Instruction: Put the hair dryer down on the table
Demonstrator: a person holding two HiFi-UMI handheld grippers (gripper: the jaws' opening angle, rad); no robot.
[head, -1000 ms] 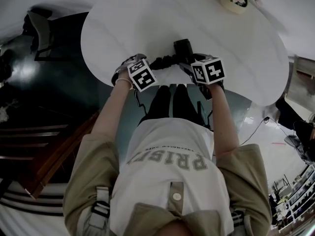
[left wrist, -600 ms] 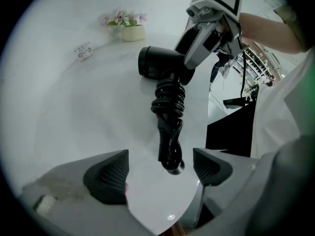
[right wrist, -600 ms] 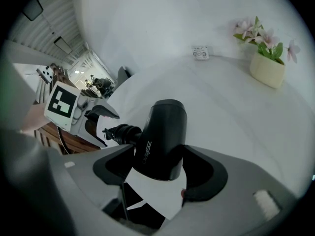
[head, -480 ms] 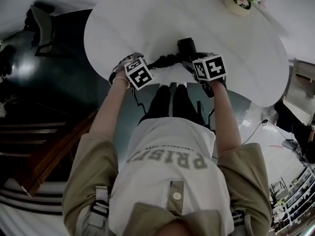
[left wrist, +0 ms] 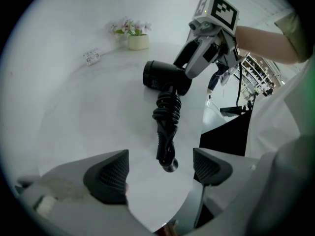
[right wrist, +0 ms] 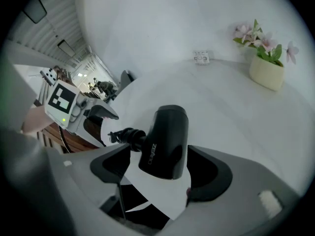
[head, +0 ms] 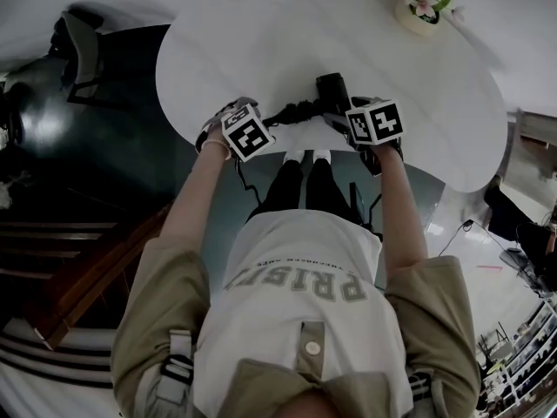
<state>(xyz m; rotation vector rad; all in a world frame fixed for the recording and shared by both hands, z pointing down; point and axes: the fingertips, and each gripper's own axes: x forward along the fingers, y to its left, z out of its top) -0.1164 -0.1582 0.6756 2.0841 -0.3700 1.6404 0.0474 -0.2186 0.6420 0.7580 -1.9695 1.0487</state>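
Observation:
The black hair dryer lies on the white table near its front edge, and its bundled cord trails left. My right gripper straddles the dryer's barrel. Its jaws have just been opening, and a strip of table shows between the left pad and the barrel. My left gripper stands open over the table edge with nothing between its pads. The cord's plug lies just ahead of it, apart from both pads. The dryer rests flat.
A cream pot of pink flowers stands at the table's far right. A small white item lies at the back. The person's legs and dark floor are below the table's near edge. Dark chairs stand at the left.
The hands and the dryer sit slightly higher and to the right in the picture, along with the table. No grip change shows in the head view.

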